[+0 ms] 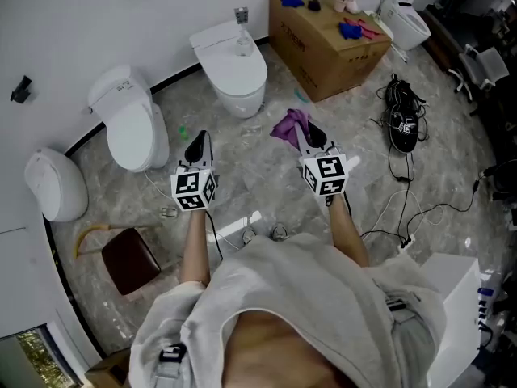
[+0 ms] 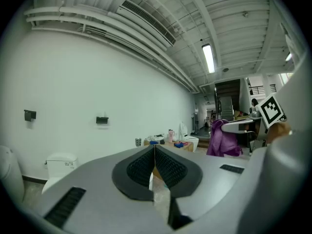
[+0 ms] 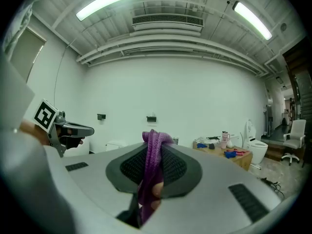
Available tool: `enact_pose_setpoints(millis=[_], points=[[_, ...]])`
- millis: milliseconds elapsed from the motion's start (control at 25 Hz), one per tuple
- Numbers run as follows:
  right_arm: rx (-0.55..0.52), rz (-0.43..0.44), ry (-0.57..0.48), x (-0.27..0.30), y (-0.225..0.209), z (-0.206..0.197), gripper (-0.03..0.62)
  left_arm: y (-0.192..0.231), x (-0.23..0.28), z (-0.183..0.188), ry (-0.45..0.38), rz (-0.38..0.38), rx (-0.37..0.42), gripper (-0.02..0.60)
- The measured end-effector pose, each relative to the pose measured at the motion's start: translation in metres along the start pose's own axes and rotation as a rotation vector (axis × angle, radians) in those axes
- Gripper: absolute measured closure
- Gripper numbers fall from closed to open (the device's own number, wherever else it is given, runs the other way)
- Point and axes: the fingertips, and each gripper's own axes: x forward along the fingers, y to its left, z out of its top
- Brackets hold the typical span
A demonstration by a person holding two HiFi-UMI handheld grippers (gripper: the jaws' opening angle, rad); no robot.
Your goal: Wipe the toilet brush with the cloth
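Note:
My right gripper (image 1: 312, 137) is shut on a purple cloth (image 1: 289, 125), held up in the air over the marble floor. In the right gripper view the cloth (image 3: 152, 172) runs between the closed jaws and bunches over their tips. My left gripper (image 1: 197, 146) hangs level with it to the left, shut with nothing in it; its pads (image 2: 146, 167) meet along a line. From the left gripper view the cloth (image 2: 222, 138) shows off to the right. I cannot make out a toilet brush in any view.
Three white toilets stand along the wall: one ahead (image 1: 234, 67), one at the left (image 1: 133, 120), one at the far left (image 1: 55, 186). A cardboard box (image 1: 327, 43) with small items is at the back right. Black cables (image 1: 402, 120) lie at the right. A brown stool (image 1: 129, 259) stands at the lower left.

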Motion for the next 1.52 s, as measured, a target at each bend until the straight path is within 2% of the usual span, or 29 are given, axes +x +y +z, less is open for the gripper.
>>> enact_pose_setpoints(millis=[720, 960, 1320, 1520], points=[[0.011, 0.068, 0.003, -0.002, -0.045, -0.012, 0.53, -0.041, 0.026, -0.007, 0.029, 0.06, 0.001, 0.56], [0.029, 0.073, 0.005, 0.012, -0.056, -0.016, 0.53, -0.044, 0.043, -0.013, 0.039, 0.056, -0.002, 0.56], [0.002, 0.072, -0.001, 0.067, -0.067, -0.008, 0.53, -0.017, 0.098, -0.006, 0.003, 0.048, -0.015, 0.56], [-0.012, 0.05, -0.009, 0.118, -0.074, 0.002, 0.53, 0.015, 0.145, -0.005, -0.006, 0.028, -0.028, 0.56]])
